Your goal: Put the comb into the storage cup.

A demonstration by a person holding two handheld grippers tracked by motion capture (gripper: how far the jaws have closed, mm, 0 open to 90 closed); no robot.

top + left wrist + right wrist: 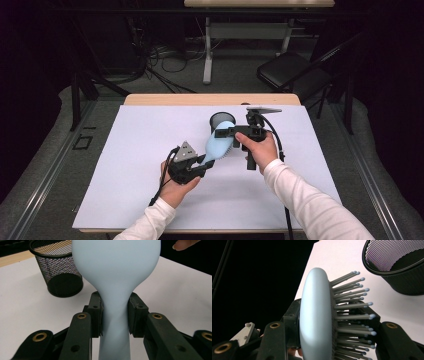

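Hairbrush (218, 144), pale blue, hung above the middle of the tabletop (135, 165), just short of the mesh cup (222, 121) near the far edge. The left gripper (202, 166) had its fingers (95, 312) clamped on the handle; the right gripper (226, 132) pinched the head, back against bristles. A clean handover probably needed one grip loosened before tipping the handle into the cup.

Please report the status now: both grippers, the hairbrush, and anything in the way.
Left gripper shut on hairbrush handle. Right gripper shut across brush head, back and bristles. Brush held above the table. Mesh cup stands just behind, open.
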